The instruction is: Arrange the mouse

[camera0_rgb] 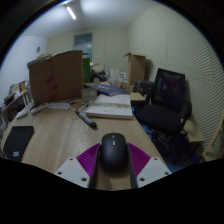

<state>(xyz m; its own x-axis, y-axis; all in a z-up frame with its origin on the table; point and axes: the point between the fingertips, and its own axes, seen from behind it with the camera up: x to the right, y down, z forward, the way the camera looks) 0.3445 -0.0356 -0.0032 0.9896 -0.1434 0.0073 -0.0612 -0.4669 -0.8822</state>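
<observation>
My hand-held gripper [113, 160] has its two purple pads [88, 156] pressed against either side of the black mouse [114, 152], holding it just above the near edge of the wooden worktop [60, 135], with a cardboard box [56, 75] and an office chair [165, 98] beyond.

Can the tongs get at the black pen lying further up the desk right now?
Probably not yet: the tongs are already closed on the mouse, which fills the gap. The pen lies beyond them on open desk.
</observation>
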